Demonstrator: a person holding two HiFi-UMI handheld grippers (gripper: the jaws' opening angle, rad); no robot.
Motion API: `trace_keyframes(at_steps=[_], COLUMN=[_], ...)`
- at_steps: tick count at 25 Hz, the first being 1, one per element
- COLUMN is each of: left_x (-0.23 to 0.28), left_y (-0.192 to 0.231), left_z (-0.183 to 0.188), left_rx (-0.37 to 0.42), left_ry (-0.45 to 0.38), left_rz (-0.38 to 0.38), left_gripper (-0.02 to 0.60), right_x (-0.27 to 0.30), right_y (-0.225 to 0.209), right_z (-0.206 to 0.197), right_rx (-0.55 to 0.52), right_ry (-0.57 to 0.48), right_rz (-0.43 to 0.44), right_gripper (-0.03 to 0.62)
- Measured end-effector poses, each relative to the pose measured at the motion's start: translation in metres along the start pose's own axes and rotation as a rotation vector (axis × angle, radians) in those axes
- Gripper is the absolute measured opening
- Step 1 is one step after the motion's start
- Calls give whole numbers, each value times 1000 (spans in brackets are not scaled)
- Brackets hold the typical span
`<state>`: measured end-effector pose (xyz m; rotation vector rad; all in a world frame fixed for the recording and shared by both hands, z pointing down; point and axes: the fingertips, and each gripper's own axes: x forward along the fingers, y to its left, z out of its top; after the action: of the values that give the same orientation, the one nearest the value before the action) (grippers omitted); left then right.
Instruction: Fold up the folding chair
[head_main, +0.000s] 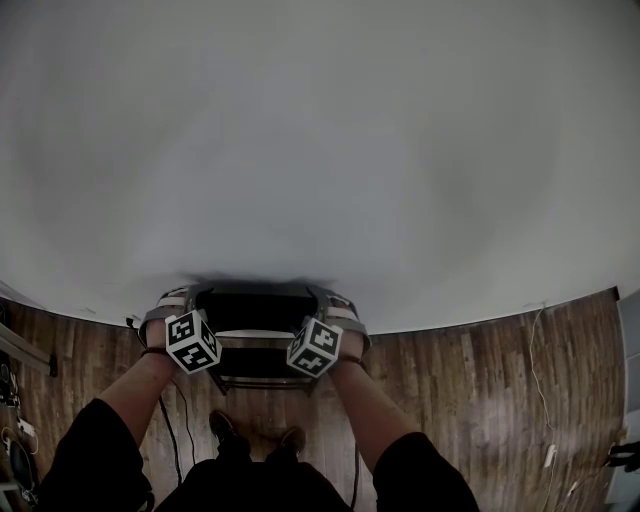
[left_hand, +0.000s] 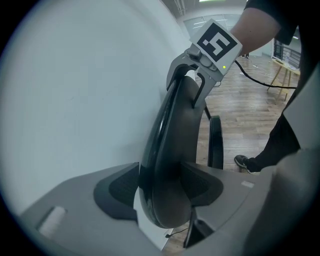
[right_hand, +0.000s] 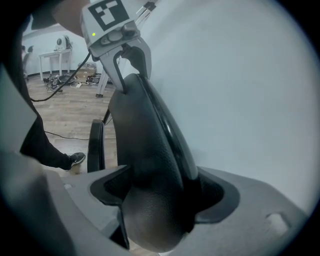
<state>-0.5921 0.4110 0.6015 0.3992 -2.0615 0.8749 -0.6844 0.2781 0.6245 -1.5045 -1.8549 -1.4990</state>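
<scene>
The black folding chair (head_main: 255, 310) stands close against the white wall (head_main: 320, 150), right in front of my feet. My left gripper (head_main: 172, 300) straddles the left end of the backrest's top edge and my right gripper (head_main: 335, 303) the right end. In the left gripper view the padded backrest (left_hand: 172, 130) runs between the jaws of the left gripper (left_hand: 165, 192), open with the pads close beside it; the right gripper (left_hand: 187, 90) shows at the far end, a slit of light beside one finger. The right gripper (right_hand: 160, 195) is likewise open around the backrest (right_hand: 145, 140).
The chair's seat (left_hand: 215, 145) hangs nearly upright below the backrest. The floor (head_main: 470, 370) is wooden boards with cables (head_main: 535, 350) lying on it. My shoes (head_main: 222, 425) are just behind the chair. A table (right_hand: 55, 55) with gear stands far off.
</scene>
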Motion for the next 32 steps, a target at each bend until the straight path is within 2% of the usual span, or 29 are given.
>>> trace_keyframes(at_steps=[13,19,32], left_x=[8,9,5], left_y=[18,17,17], left_z=[3,2,5], left_rx=[-44,-44,-72], left_ry=[27,23,24], left_rz=[83,81,132], left_gripper=[272,272,273], right_x=[8,7,1], right_y=[-16,-16,-21], right_z=[1,0,-5], right_rx=[16,12,63], right_ry=[19,16,89], right_rz=[-73,-71,-223], right_gripper=[390,390,414])
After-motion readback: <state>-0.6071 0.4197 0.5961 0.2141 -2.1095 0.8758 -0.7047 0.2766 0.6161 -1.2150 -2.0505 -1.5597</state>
